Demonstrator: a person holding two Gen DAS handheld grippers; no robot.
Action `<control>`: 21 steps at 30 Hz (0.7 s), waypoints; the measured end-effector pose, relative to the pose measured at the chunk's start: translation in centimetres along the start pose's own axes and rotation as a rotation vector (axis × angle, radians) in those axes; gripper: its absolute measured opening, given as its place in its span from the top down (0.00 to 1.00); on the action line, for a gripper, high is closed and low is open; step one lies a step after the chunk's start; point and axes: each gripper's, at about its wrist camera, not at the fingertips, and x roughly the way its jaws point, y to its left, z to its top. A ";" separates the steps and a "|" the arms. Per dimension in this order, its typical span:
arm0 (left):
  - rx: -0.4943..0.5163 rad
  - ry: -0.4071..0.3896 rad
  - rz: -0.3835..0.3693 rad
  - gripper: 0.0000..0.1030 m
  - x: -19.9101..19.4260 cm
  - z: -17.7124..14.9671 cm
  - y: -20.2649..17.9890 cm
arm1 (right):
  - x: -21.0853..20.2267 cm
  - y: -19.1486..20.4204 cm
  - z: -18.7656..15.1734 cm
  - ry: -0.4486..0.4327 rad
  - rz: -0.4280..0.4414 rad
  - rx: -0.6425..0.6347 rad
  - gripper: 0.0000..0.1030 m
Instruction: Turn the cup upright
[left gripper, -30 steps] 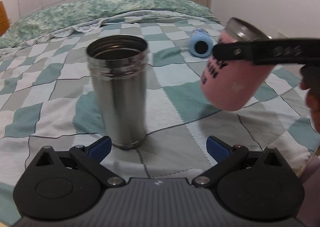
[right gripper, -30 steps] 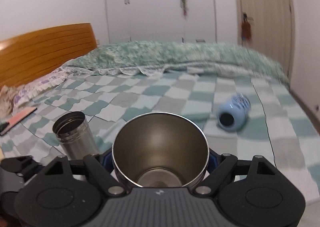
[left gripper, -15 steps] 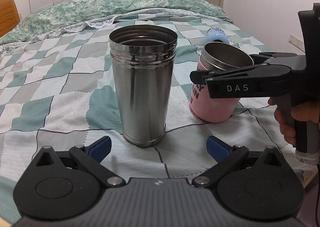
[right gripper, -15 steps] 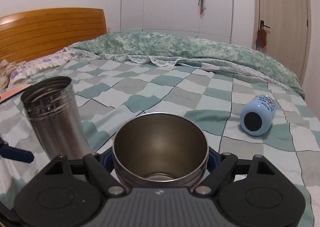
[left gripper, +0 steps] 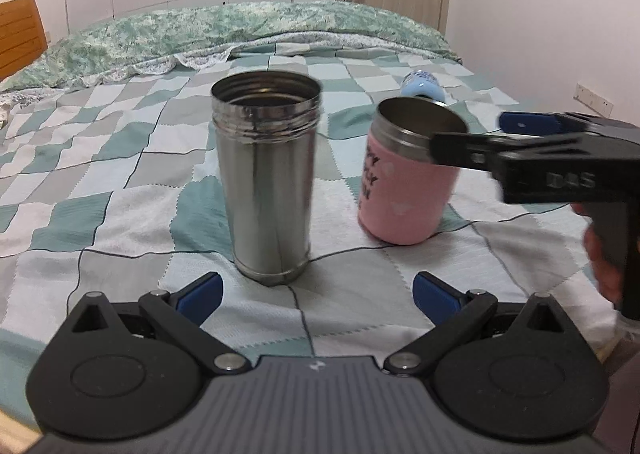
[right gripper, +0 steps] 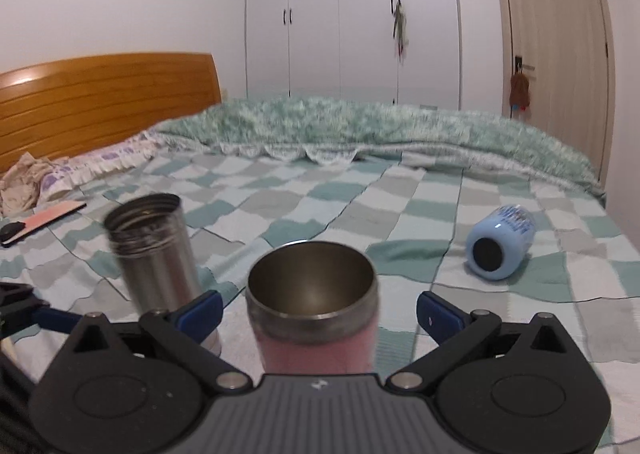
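Observation:
A pink cup (left gripper: 404, 190) with a steel rim stands upright on the checked bedspread, tilted slightly; it also shows in the right wrist view (right gripper: 314, 310). My right gripper (right gripper: 319, 308) is open, its fingers apart on either side of the cup, not touching it. A tall steel cup (left gripper: 266, 178) stands upright to its left, also visible in the right wrist view (right gripper: 154, 250). A light blue cup (right gripper: 498, 248) lies on its side further back; its top shows in the left wrist view (left gripper: 422, 85). My left gripper (left gripper: 316, 294) is open and empty before the steel cup.
A green patterned duvet (right gripper: 380, 130) is heaped at the far side of the bed. A wooden headboard (right gripper: 100, 94) is at the left. A flat pink item (right gripper: 44, 220) lies at the bed's left. The bed's right edge is near the wall (left gripper: 560, 34).
My right gripper set the pink cup down upright, then opened and drew back from it. The left gripper has backed away a little from the steel cup.

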 end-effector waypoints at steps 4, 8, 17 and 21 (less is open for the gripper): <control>-0.004 -0.036 -0.011 0.00 -2.1 -0.8 -1.7 | -5.6 -0.7 -0.8 -0.075 -0.033 -0.013 0.00; -0.011 -0.082 -0.018 0.00 -4.5 -2.3 -3.6 | -11.0 -1.4 -2.7 -0.134 -0.075 -0.059 0.00; -0.082 -0.259 0.006 0.00 -8.5 -6.3 -8.5 | -20.1 -2.8 -9.4 -0.216 -0.146 -0.097 0.00; -0.069 -0.346 0.048 0.00 -9.1 -8.4 -10.6 | -22.3 -3.5 -12.6 -0.239 -0.185 -0.089 0.00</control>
